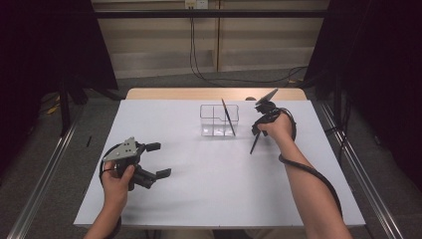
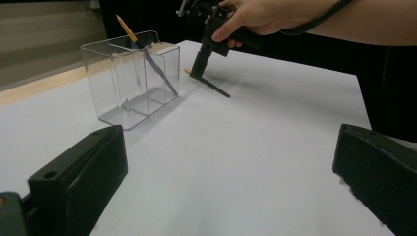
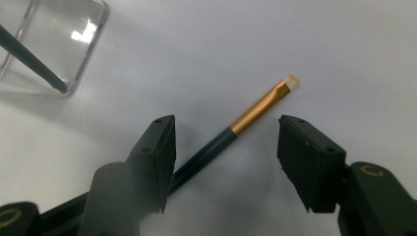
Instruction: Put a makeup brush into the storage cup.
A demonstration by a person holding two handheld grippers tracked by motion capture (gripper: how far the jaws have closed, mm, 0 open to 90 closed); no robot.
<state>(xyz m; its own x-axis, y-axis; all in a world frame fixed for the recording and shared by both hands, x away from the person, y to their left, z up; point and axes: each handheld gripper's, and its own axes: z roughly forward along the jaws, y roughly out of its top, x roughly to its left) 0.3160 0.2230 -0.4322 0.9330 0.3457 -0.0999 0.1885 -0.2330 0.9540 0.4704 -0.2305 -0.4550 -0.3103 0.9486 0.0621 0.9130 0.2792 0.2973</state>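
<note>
Two jaws of the right gripper [image 3: 223, 147] stand half open around a paintbrush [image 3: 246, 118] on the surface [image 1: 199, 189], not pressing it; the left gripper [image 1: 158, 160] has wide jaws.

A dark-handled brush [image 3: 231, 132] with a gold ferrule and pale tip lies flat on the white table. It lies just beside the clear box.

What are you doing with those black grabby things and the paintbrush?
A person holds a gripper in each hand at a white table. The right gripper points down over a paintbrush lying on the table, its jaws either side of the handle but not pinching it yet. A clear box nearby already has another brush leaning in it. The left gripper rests with its jaws open, holding nothing.
</note>
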